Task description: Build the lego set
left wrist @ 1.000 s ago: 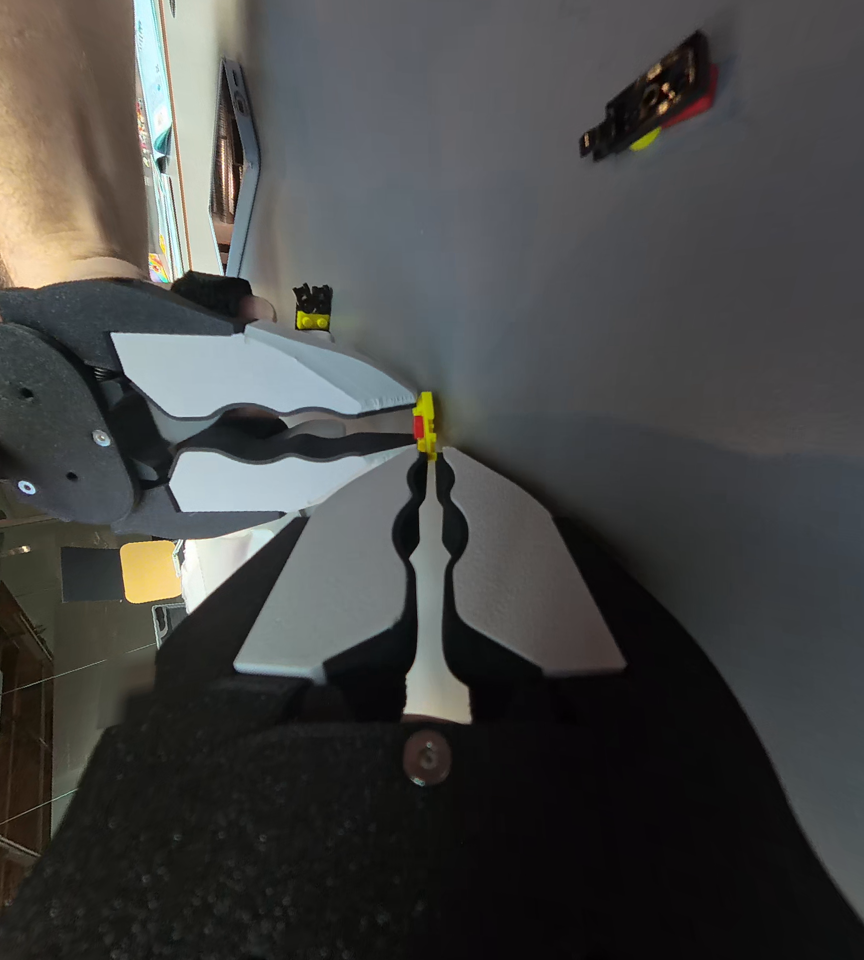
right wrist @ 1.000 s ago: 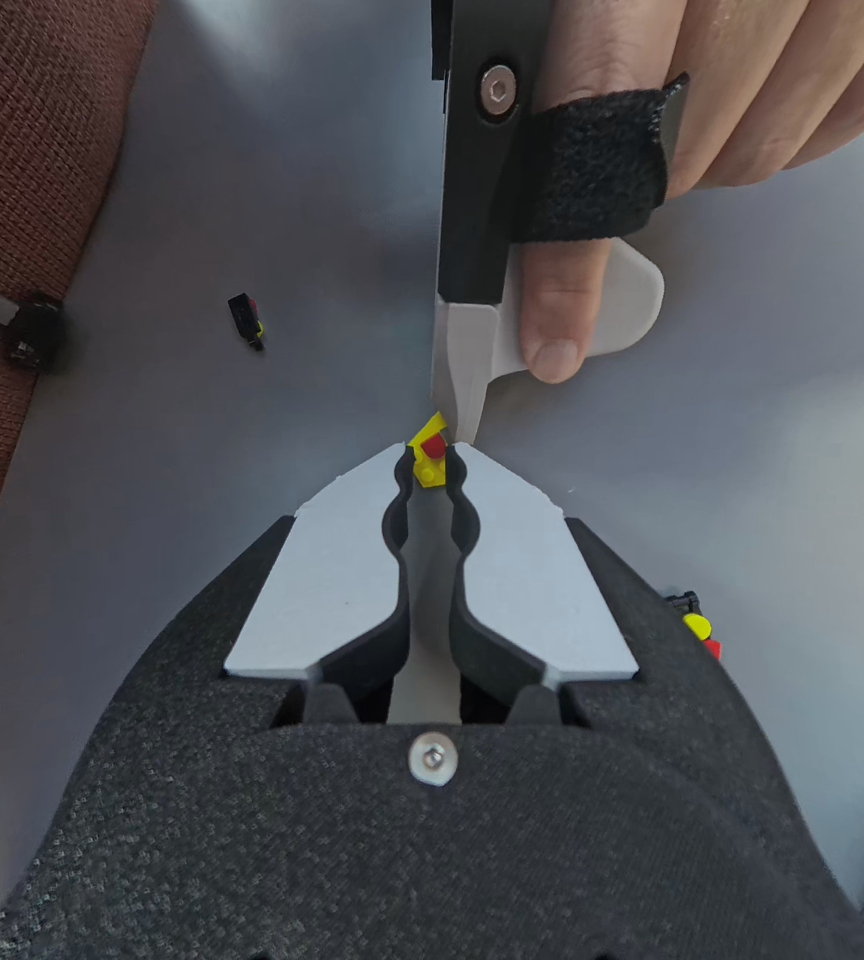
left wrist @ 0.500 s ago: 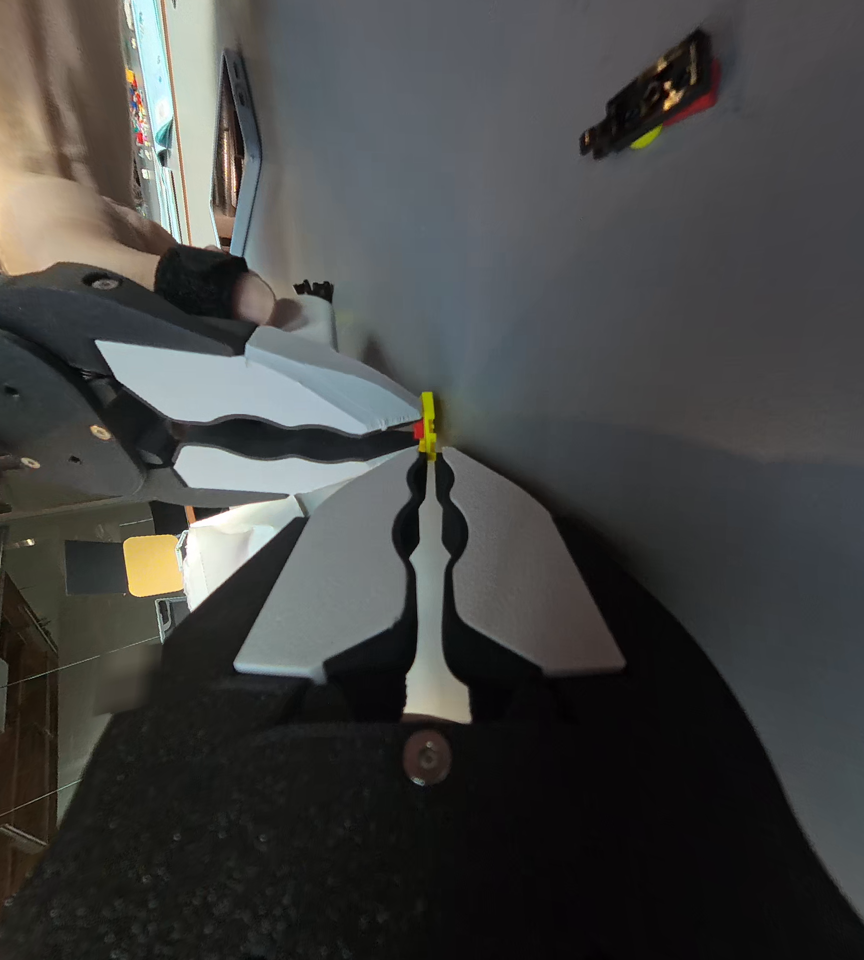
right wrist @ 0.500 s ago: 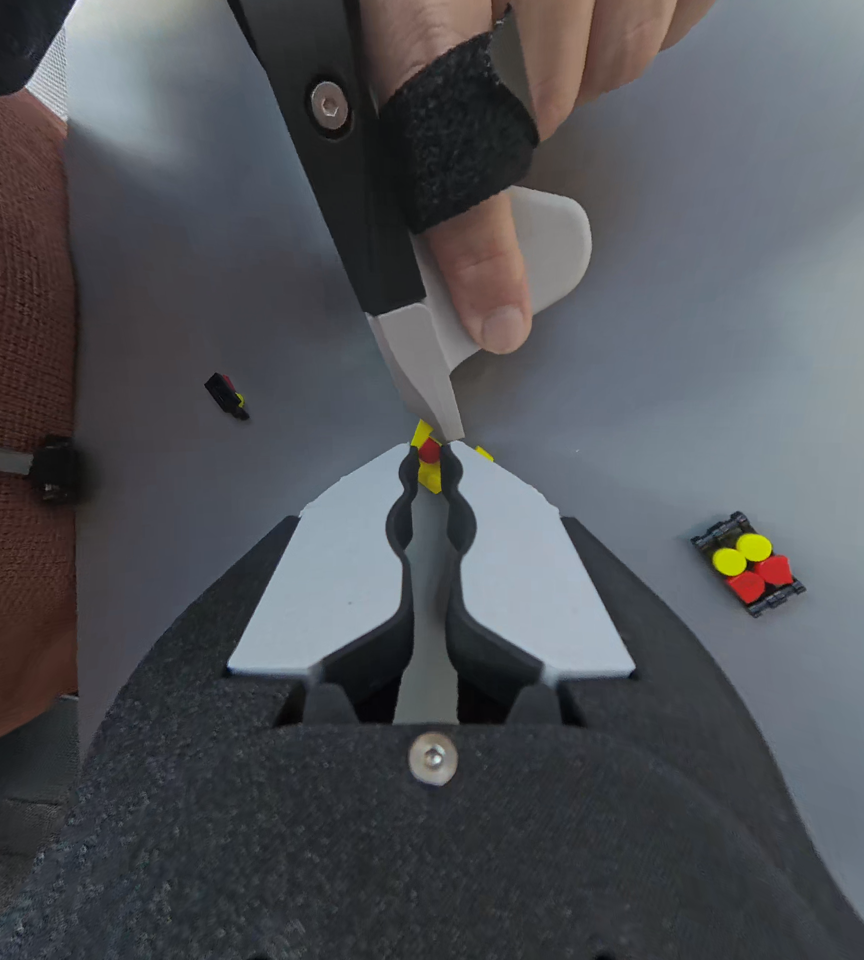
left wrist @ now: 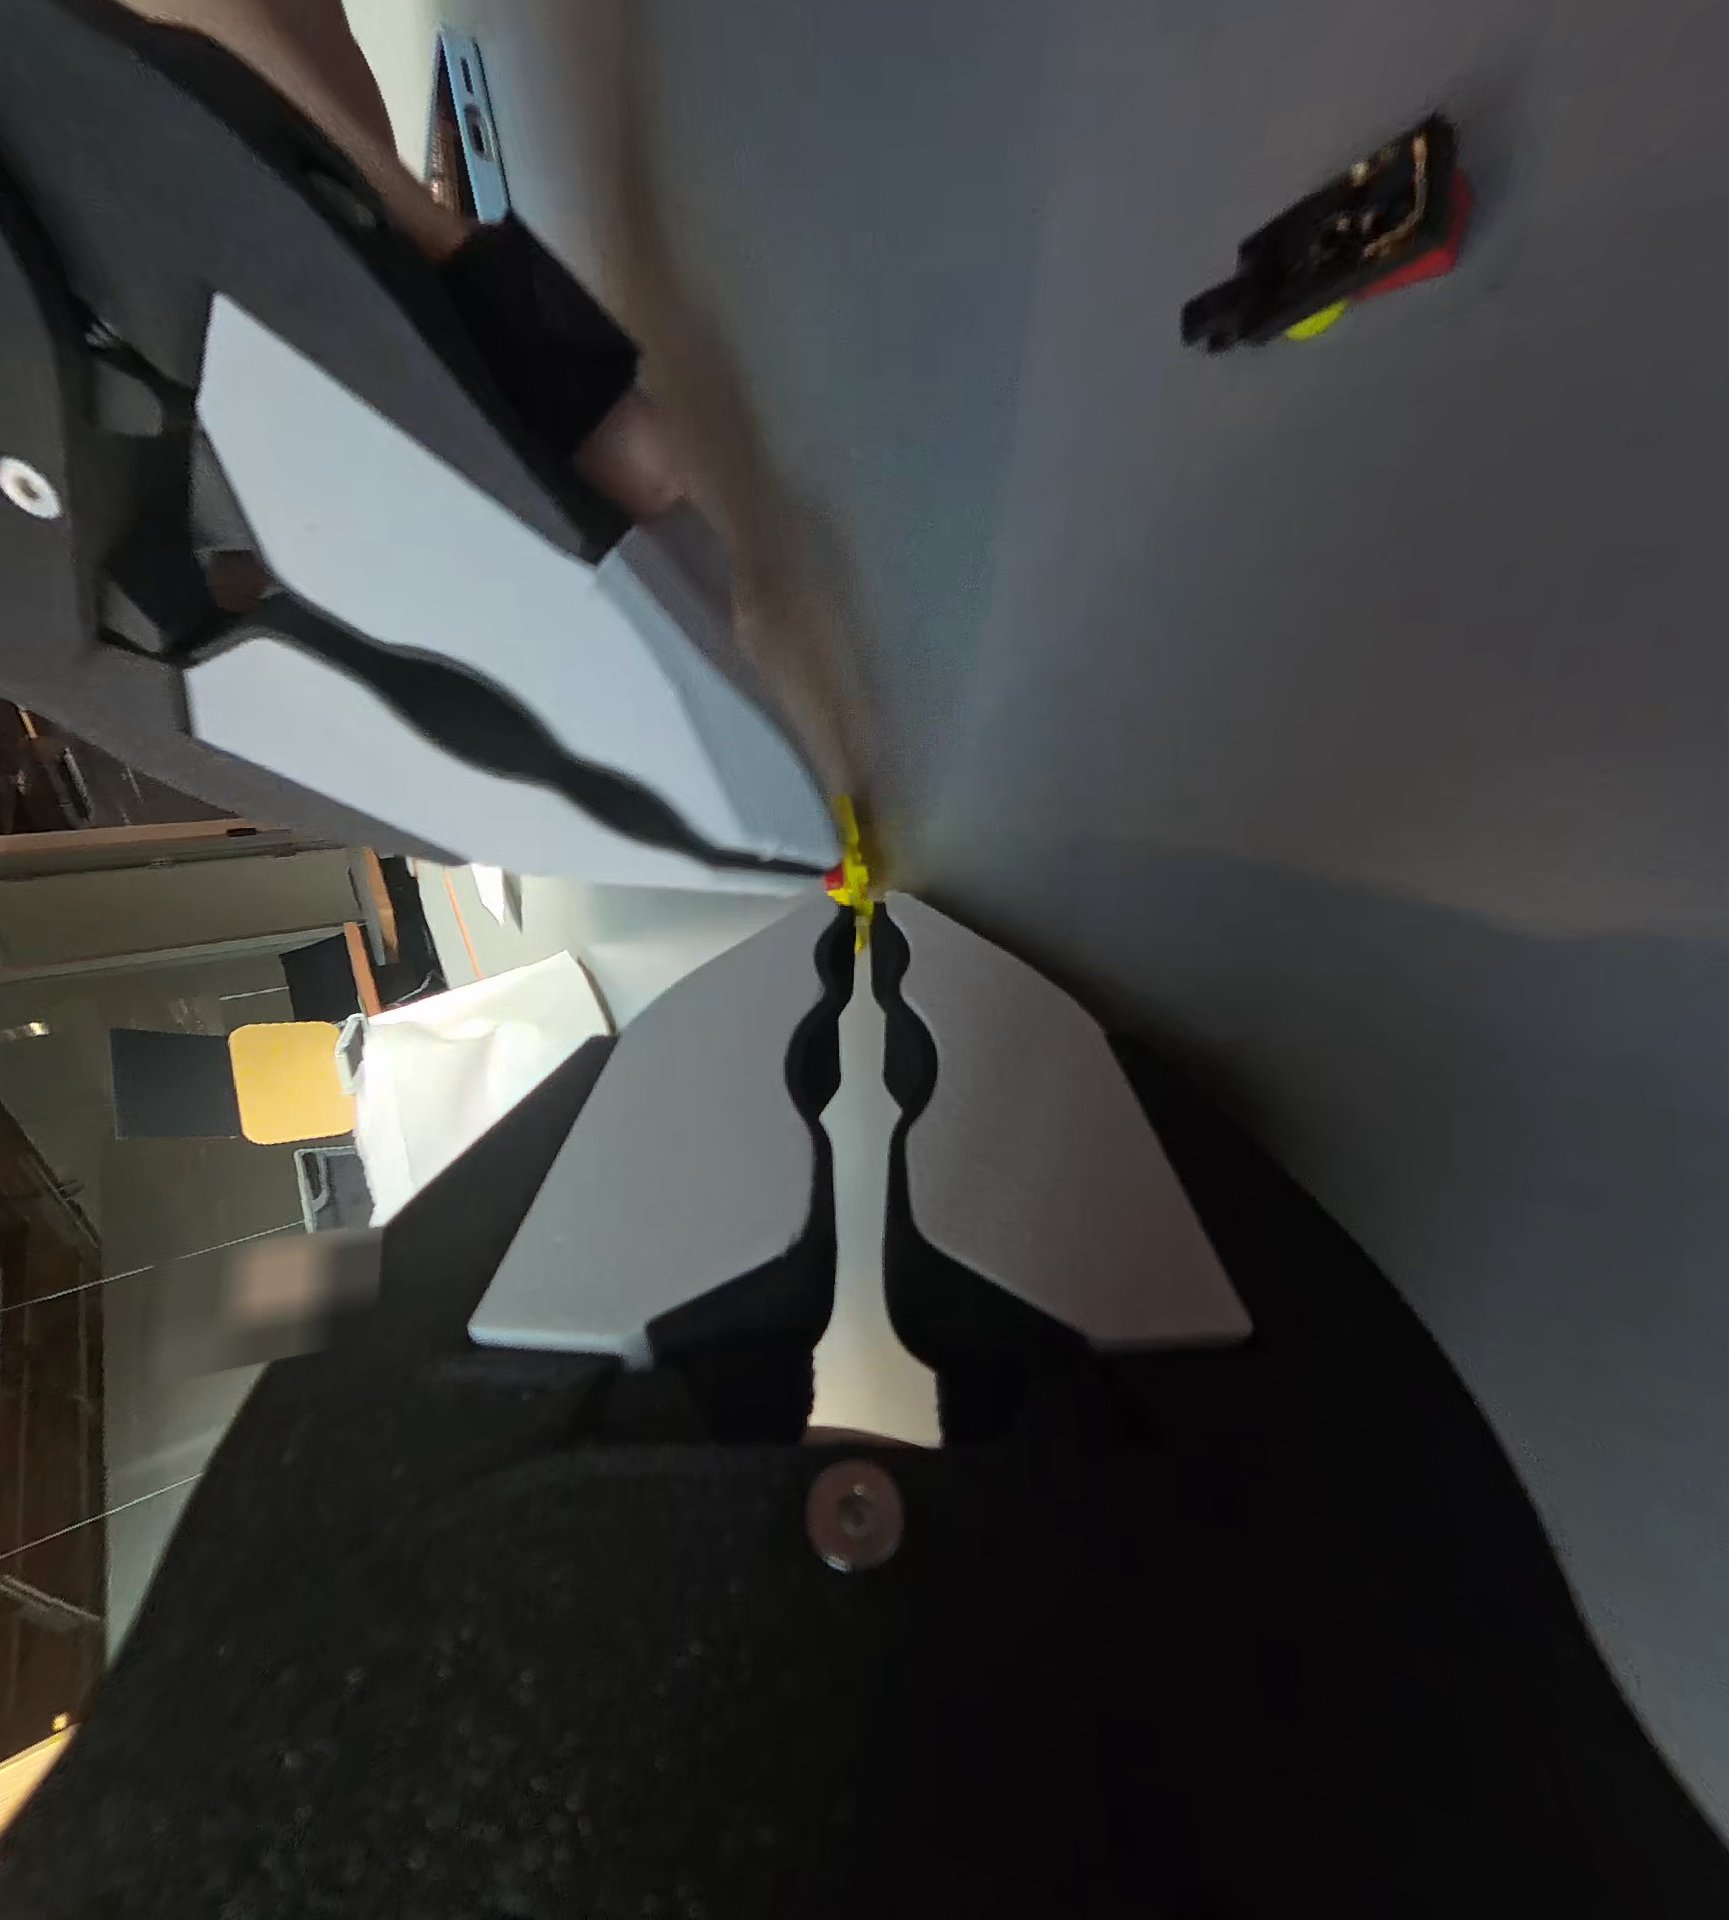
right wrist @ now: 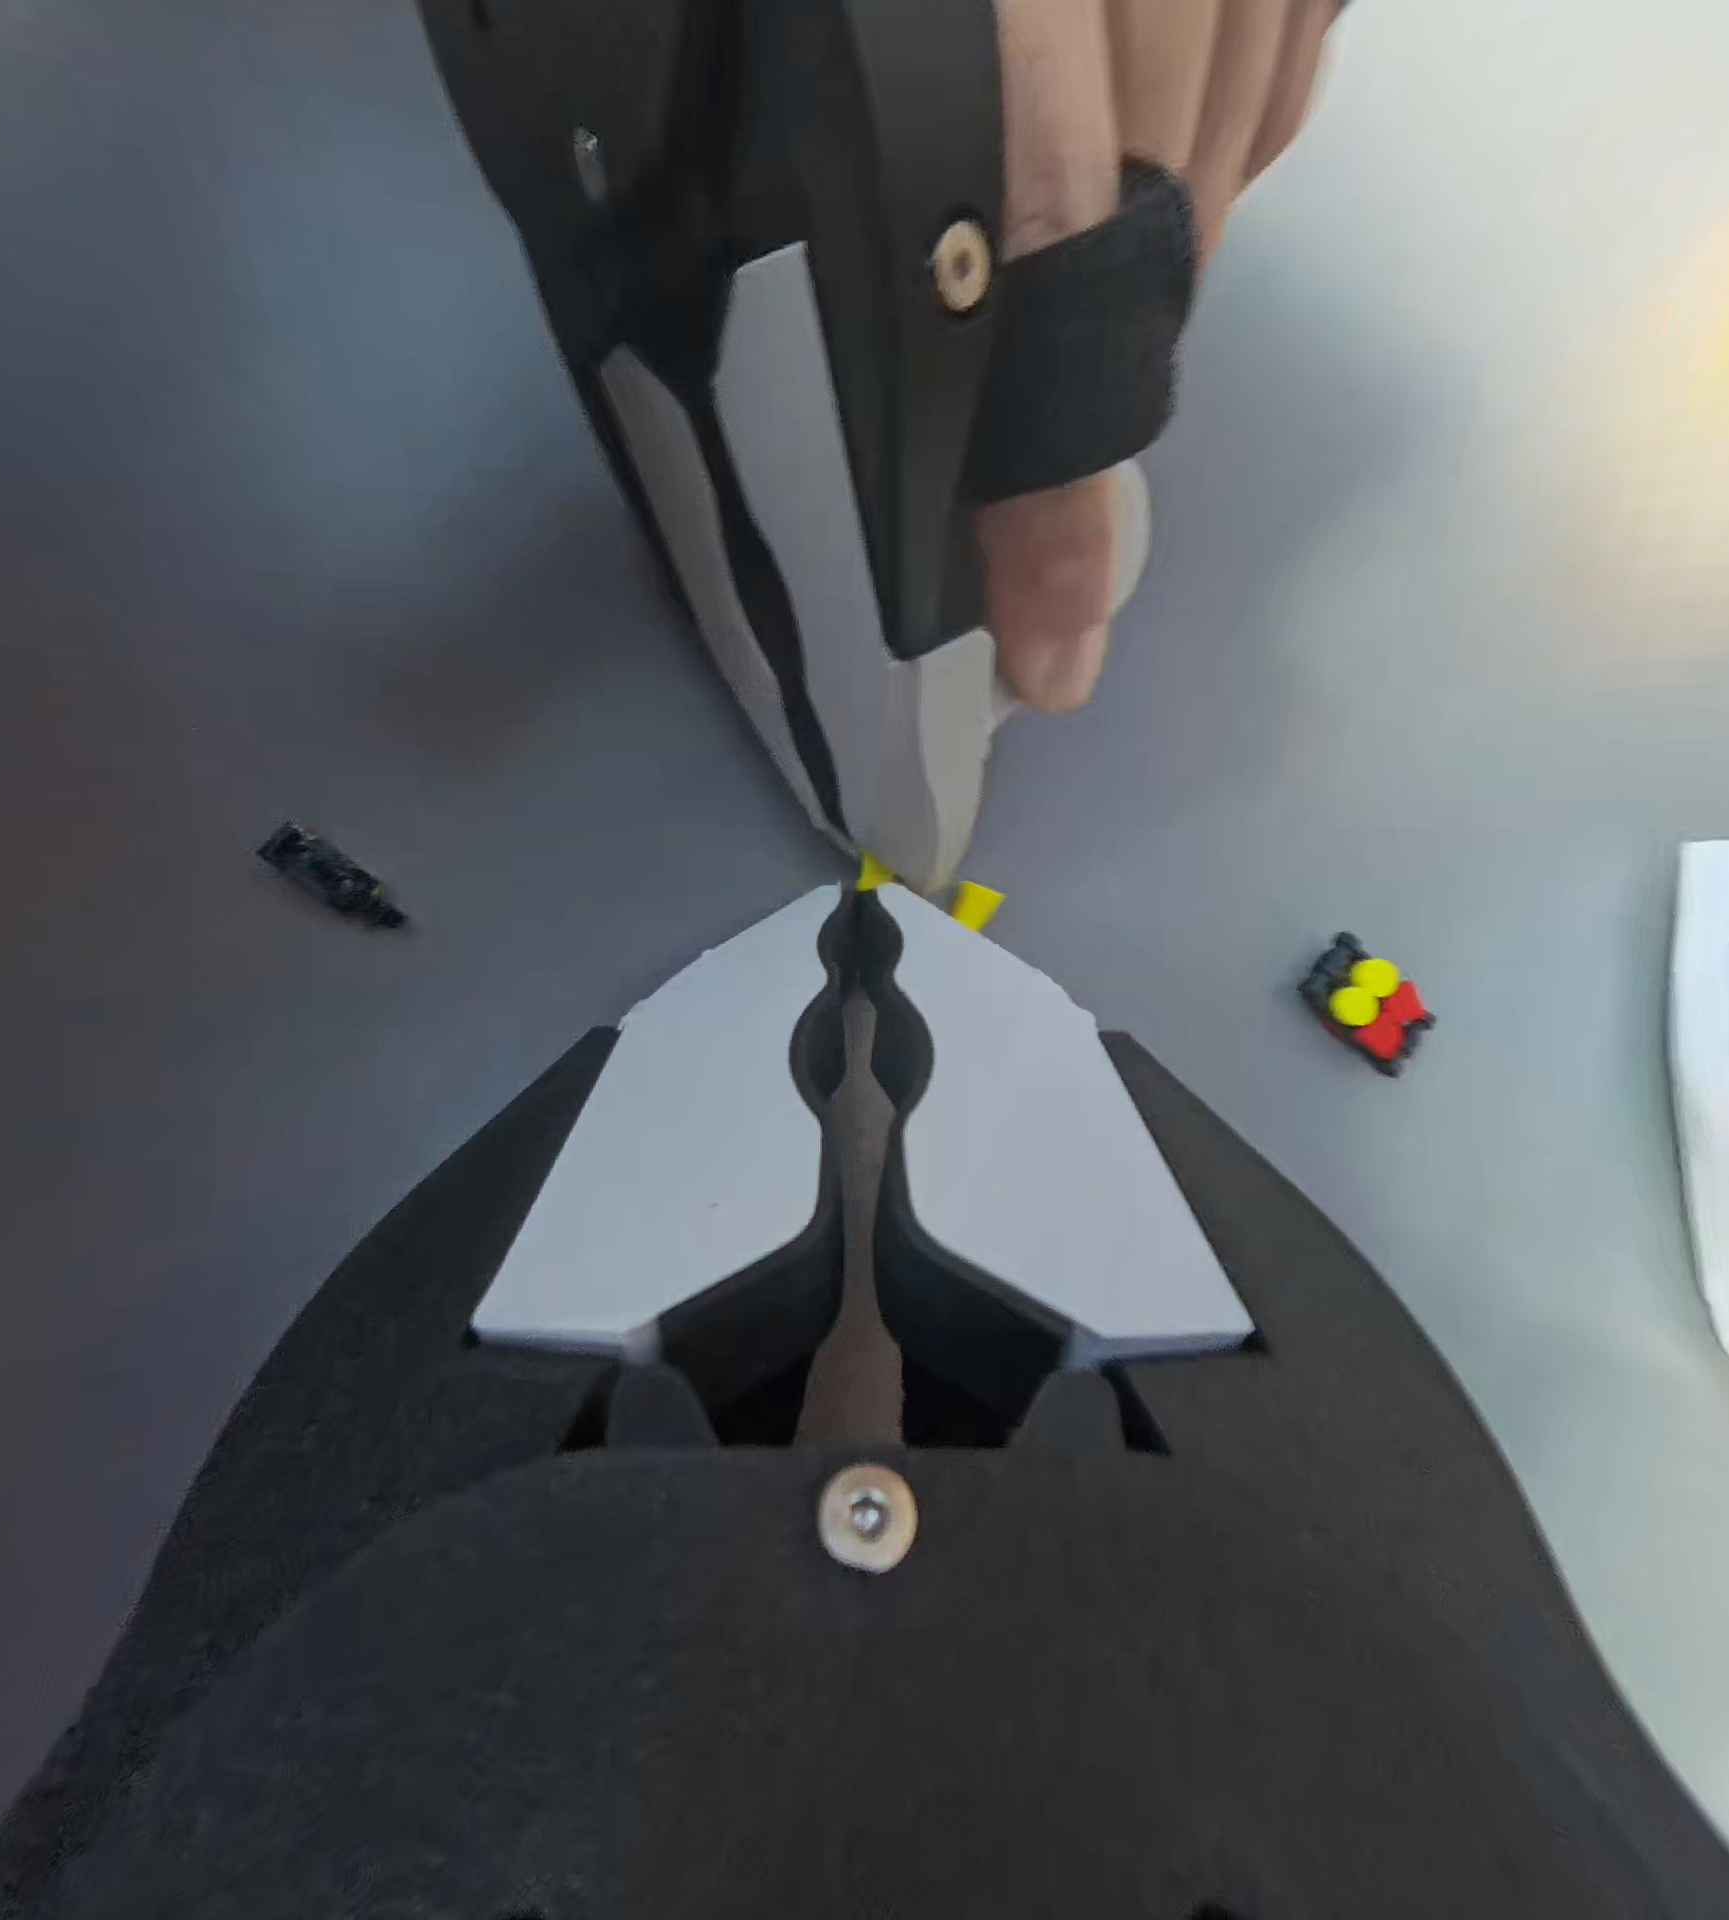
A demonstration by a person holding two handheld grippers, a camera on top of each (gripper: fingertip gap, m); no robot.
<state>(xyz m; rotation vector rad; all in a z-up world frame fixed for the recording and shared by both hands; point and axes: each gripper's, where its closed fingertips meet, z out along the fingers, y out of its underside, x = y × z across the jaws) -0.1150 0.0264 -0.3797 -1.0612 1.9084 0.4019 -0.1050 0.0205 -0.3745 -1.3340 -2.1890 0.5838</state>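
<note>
Both grippers, the left gripper (left wrist: 858,914) and the right gripper (right wrist: 858,902), pinched a small yellow-and-red lego piece (left wrist: 852,871) between closed tips above the grey table (right wrist: 216,520), left of a black, red and yellow assembly (right wrist: 1367,1004).

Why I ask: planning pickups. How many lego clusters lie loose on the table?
2: a small black cluster at left in the right wrist view, a black-yellow-red cluster at right. More may be hidden.
</note>
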